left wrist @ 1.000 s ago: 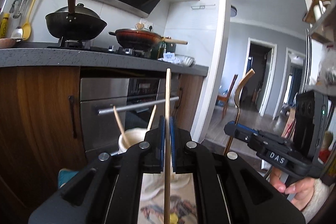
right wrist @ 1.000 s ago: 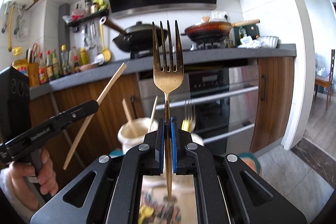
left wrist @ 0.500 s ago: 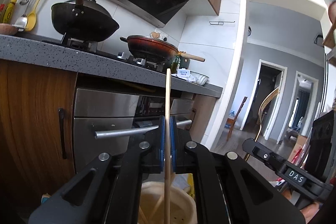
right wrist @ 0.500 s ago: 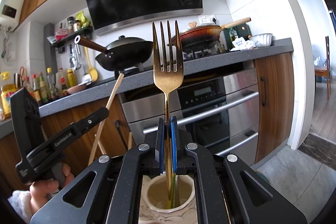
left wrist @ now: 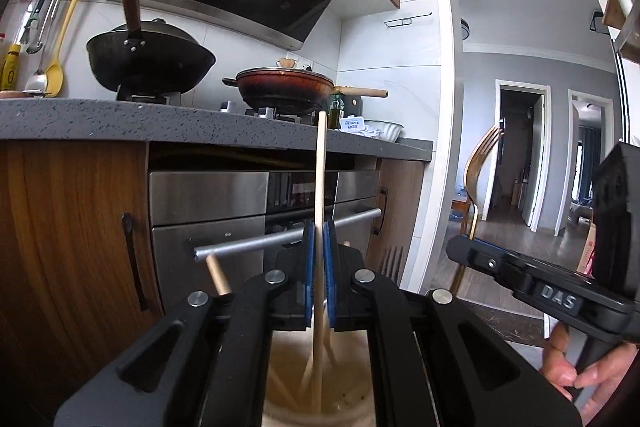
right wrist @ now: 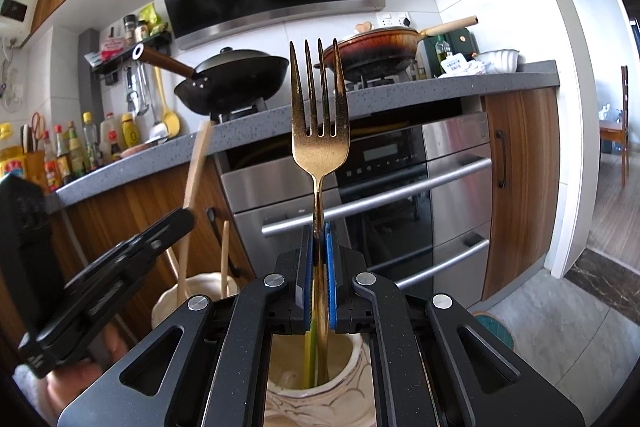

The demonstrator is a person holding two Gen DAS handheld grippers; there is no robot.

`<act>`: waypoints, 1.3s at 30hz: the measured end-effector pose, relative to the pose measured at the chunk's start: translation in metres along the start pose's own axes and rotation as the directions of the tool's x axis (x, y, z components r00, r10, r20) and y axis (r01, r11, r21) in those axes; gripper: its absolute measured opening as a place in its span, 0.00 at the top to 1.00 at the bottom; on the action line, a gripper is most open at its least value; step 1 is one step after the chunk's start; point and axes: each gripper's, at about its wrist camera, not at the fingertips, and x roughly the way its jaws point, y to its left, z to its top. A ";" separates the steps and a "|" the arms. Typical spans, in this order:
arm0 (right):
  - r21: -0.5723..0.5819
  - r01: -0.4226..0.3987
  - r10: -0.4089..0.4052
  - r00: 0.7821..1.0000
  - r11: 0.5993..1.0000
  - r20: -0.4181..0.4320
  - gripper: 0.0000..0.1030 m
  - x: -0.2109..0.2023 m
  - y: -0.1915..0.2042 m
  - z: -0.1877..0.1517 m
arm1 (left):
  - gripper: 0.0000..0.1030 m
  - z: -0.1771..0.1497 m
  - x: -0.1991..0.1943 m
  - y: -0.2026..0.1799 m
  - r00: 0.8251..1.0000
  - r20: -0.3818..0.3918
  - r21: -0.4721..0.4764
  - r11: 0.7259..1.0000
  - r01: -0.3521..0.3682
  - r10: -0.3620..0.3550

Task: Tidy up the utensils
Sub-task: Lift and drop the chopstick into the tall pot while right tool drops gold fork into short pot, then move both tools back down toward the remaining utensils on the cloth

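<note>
Pointing nearly level, the left hand-held gripper [left wrist: 318, 267] clamps an upright wooden chopstick [left wrist: 320, 179], lower end inside the cream holder [left wrist: 320, 379]. The right hand-held gripper [right wrist: 319, 267] pinches a gold fork [right wrist: 319, 119], tines up, over a second cream holder [right wrist: 312, 367].

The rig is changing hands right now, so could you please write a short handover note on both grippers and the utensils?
Left gripper: shut on a wooden chopstick, held upright, its lower end inside the cream holder that already has other chopsticks.
Right gripper: shut on a gold fork, tines up, handle end inside the patterned holder.
Done: both utensils picked up and lowered into their holders.
Left: open the fingers to release each one, then withdraw. Whether more utensils wait is not visible.
</note>
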 end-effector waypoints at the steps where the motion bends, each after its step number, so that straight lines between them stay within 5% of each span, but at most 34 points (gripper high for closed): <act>1: -0.001 -0.001 0.001 1.000 1.000 -0.004 0.93 0.000 0.000 -0.001 | 0.96 -0.003 -0.006 -0.002 1.000 -0.015 0.015 1.000 -0.008 0.008; 7: -0.024 -0.002 0.001 0.999 1.000 -0.046 0.93 0.001 0.004 -0.014 | 0.96 -0.020 -0.022 -0.002 0.994 -0.091 0.009 0.998 -0.061 0.062; 16: -0.039 0.018 -0.022 0.991 0.999 -0.128 0.93 0.012 0.004 -0.032 | 0.95 -0.028 -0.036 0.001 0.991 -0.126 -0.008 0.999 -0.040 0.038; 27: -0.051 0.037 -0.044 0.988 0.998 -0.149 0.93 0.020 0.002 -0.036 | 0.73 -0.033 -0.038 0.010 0.987 -0.157 -0.040 0.998 -0.048 0.041; 32: -0.025 0.036 -0.040 0.987 0.999 -0.157 0.83 0.022 -0.004 -0.035 | 0.70 -0.035 -0.037 0.008 0.986 -0.159 -0.026 0.998 -0.053 0.048; 39: -0.027 0.039 -0.043 0.988 0.999 -0.151 0.83 0.022 -0.004 -0.034 | 0.70 -0.033 -0.038 0.007 0.987 -0.156 -0.025 0.998 -0.050 0.045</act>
